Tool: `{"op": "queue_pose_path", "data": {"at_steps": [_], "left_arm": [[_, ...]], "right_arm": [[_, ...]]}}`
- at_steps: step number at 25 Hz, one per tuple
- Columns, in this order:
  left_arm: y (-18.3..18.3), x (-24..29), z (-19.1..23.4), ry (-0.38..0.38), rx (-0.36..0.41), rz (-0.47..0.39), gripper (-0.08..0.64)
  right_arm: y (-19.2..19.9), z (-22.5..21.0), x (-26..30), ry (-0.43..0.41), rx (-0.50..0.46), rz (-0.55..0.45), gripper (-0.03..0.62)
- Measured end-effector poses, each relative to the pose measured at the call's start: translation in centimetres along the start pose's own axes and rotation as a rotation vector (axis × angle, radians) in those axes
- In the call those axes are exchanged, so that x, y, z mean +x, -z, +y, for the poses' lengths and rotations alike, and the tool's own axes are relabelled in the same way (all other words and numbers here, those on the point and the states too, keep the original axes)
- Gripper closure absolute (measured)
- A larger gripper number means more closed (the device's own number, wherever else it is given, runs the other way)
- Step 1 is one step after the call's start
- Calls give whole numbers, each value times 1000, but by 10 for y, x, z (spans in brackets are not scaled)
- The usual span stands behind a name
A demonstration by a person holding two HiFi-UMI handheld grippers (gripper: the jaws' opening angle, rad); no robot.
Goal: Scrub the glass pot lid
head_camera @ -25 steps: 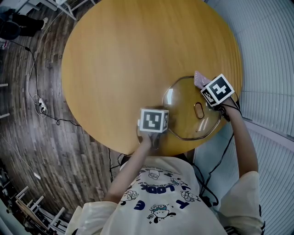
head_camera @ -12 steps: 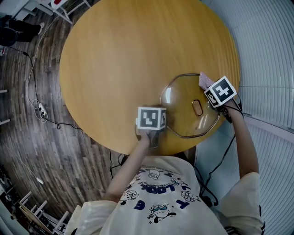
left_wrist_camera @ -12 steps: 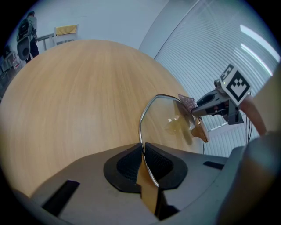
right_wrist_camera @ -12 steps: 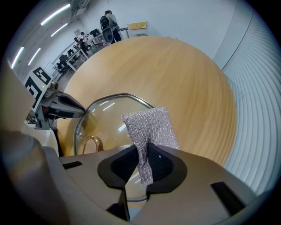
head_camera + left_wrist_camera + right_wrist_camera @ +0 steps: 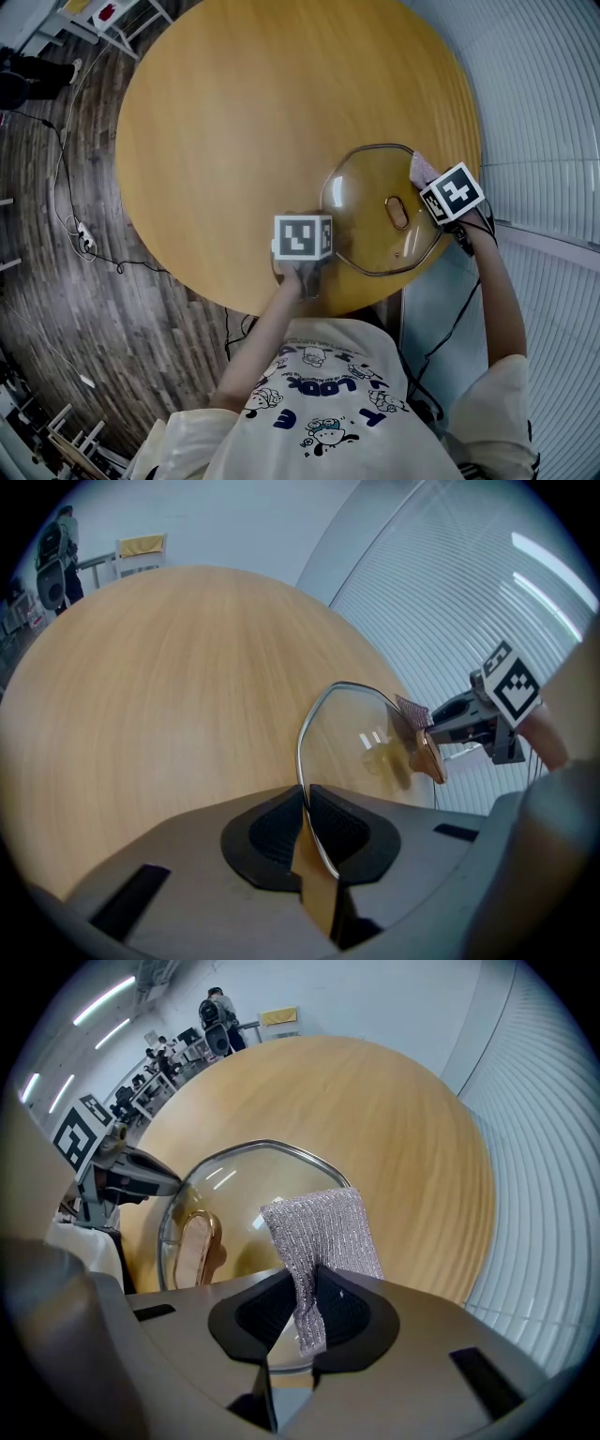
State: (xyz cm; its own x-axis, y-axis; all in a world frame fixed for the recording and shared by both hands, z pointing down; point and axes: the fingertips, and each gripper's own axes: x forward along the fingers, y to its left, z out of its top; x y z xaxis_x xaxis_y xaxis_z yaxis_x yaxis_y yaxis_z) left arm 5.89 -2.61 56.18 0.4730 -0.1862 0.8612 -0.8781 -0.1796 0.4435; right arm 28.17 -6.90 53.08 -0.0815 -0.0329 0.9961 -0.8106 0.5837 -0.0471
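Compared with a second ago, the silvery scrub cloth (image 5: 323,1232) sits a little further round the right-hand rim of the glass pot lid (image 5: 375,211). The lid's handle (image 5: 195,1241) has turned slightly in the head view. My left gripper (image 5: 305,819) has not let go: its jaws are clenched on the lid's metal rim at the side nearest me. My right gripper (image 5: 314,1302) is clenched on the cloth, which stands up out of the jaws and lies against the glass close to the opposite rim.

The lid rests on the round wooden table (image 5: 244,112), near the table's edge on my right, with the gilt handle on its upper side. The rest of the tabletop is plain light wood.

Around the table the floor (image 5: 56,309) is dark wood planking, with a cable (image 5: 75,202) trailing across it on my left. A pale ribbed wall (image 5: 544,112) curves past on my right. In the left gripper view a chair (image 5: 141,547) with a yellow back stands beyond the table. In the right gripper view people (image 5: 217,1012) stand at desks far back under strip lights.
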Motion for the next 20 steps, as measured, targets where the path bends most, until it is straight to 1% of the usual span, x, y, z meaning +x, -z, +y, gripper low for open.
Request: {"op": "queue_pose_path", "data": {"at_steps": [11, 16, 20], "left_arm": [[1, -1, 0, 2, 4, -2, 528], [0, -4, 0, 16, -4, -11, 528], [-1, -1, 1, 11, 9, -10, 528]], "right_arm": [[27, 10, -2, 3, 26, 16, 521], [40, 19, -5, 2, 41, 26, 521], [48, 24, -2, 4, 50, 30, 520]]}}
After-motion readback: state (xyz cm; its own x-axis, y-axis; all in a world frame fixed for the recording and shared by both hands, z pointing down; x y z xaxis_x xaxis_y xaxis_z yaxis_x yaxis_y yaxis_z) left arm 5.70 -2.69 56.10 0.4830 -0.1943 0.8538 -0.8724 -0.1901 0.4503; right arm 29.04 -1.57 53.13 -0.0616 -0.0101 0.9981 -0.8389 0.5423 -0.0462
